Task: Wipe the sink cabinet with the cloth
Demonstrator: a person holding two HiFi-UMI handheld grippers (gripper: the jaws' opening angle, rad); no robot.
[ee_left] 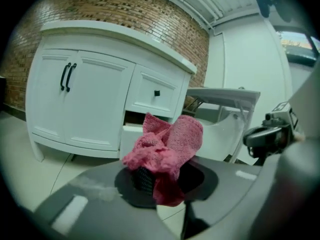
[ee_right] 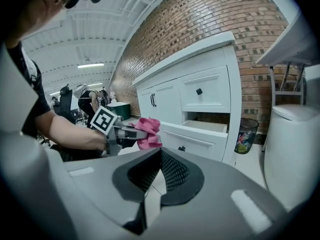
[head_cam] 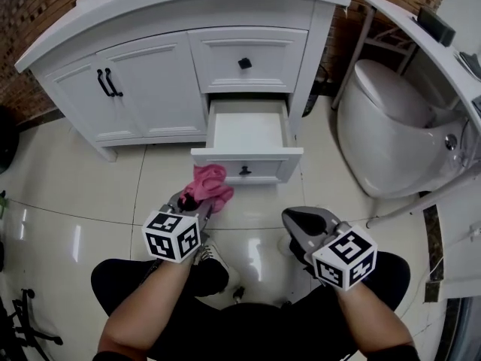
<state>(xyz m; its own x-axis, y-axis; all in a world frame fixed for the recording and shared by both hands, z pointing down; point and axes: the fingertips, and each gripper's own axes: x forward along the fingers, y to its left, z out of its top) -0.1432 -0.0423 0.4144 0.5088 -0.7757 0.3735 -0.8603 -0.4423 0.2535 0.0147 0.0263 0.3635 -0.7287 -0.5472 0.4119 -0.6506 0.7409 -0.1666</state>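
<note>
Lower centre, the left gripper [head_cam: 194, 204] is clamped on the pink cloth [head_cam: 209, 186]. Lower right, the right gripper [head_cam: 297, 226] is empty, jaws together. Just beyond stands the open drawer [head_cam: 248, 159]. Best to press the cloth flat against its front and wipe across, then do the cabinet [head_cam: 143, 96] above.

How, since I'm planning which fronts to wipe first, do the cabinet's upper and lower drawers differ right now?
The upper drawer is shut, flush with the cabinet face; the lower drawer is pulled well forward. The upper drawer hides its inside; the lower drawer shows a white interior. The lower drawer's front is nearer the pink cloth in the left gripper than the upper drawer's. Both are white, each with a dark knob.
</note>
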